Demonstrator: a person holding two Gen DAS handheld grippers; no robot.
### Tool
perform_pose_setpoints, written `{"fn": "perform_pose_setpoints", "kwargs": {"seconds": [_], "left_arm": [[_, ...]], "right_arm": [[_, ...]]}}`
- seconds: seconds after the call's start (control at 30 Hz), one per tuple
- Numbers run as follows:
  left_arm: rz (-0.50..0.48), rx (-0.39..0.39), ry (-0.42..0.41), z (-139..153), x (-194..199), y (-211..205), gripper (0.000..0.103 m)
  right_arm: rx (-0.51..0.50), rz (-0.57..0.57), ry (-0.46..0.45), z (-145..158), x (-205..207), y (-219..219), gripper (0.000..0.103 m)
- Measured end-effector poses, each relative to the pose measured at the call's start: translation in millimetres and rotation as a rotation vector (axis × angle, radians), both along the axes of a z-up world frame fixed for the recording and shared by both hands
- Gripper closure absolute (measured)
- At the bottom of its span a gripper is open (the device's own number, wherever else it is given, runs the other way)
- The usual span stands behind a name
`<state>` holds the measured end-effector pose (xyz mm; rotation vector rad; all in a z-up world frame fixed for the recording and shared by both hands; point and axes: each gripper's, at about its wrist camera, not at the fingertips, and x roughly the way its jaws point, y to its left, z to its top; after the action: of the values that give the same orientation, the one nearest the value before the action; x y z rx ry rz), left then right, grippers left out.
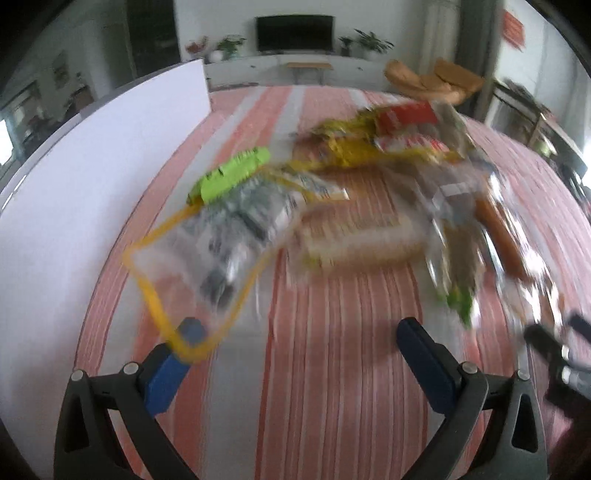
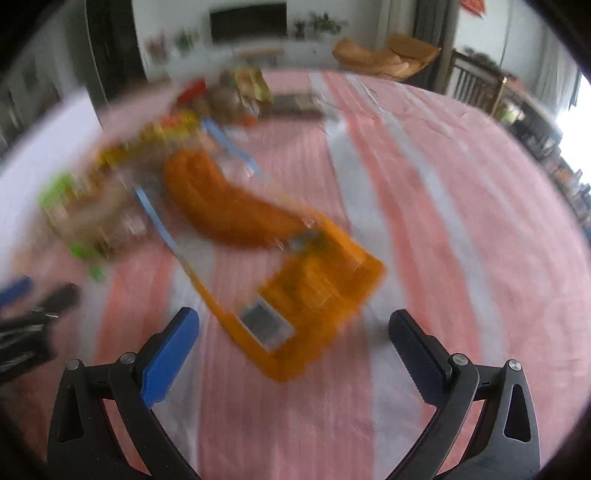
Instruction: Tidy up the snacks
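Now | left gripper (image 1: pixel 299 334) and right gripper (image 2: pixel 293 323): both spread apart, nothing held | two clear bags: yellow-edged bag (image 1: pixel 207 236), orange-edged bag (image 2: pixel 314 291) | blurred snack pile (image 1: pixel 388 147) toward far edge of striped tablecloth (image 1: pixel 332 369) | white board (image 1: pixel 92 177) along left edge

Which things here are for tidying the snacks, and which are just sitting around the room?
For the job:
- yellow-edged clear bag
- green packet
- snack pile
- orange packet
- orange-edged bag
- left claw and right claw, both open

Just sitting around:
- TV
- potted plants
- tan cushions
- striped cloth
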<state>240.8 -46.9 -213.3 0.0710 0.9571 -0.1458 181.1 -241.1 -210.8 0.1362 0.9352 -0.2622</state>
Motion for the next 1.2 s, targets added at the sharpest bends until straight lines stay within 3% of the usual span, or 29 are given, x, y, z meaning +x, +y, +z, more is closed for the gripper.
{"fn": "perform_pose_setpoints", "kwargs": {"seconds": [0.17, 1.2], "left_arm": [[0.047, -0.002, -0.007, 0.2, 16.9, -1.5, 0.0], [0.047, -0.005, -0.007, 0.6, 17.1, -1.6, 0.0]], "right_arm": [[-0.024, -0.009, 0.01, -2.6, 13.3, 0.3, 0.0], [-0.023, -0.011, 0.01, -2.8, 13.3, 0.0, 0.0]]}}
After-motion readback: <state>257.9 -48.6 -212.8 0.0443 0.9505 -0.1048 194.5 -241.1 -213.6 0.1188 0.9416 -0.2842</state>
